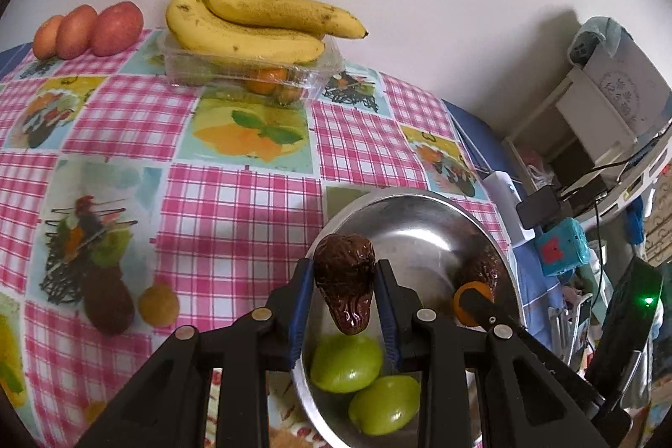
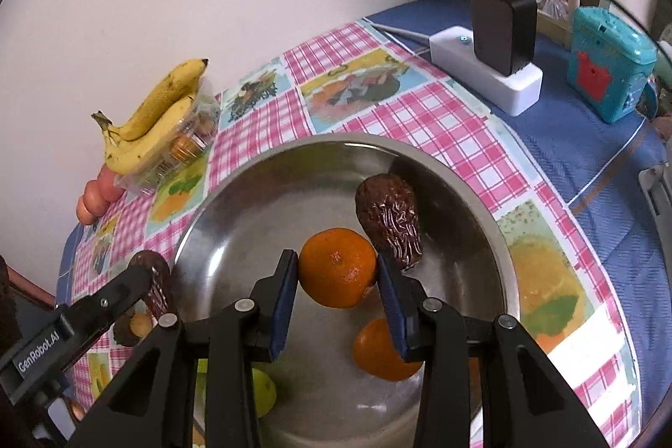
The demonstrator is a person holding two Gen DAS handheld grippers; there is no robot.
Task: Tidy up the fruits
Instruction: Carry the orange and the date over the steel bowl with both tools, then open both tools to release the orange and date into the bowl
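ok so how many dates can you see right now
2. One date is pinched in the left claw above the bowl; the other date lies inside the bowl, beside the orange in the right claw.

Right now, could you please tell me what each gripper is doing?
Left gripper: closed on a brown date.
Right gripper: closed on an orange.

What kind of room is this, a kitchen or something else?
Most likely a lived-in home, perhaps a dining corner: a fruit-print checked tablecloth, bananas on a plastic tray against a plain wall, and a power strip with charger beside cluttered shelves.
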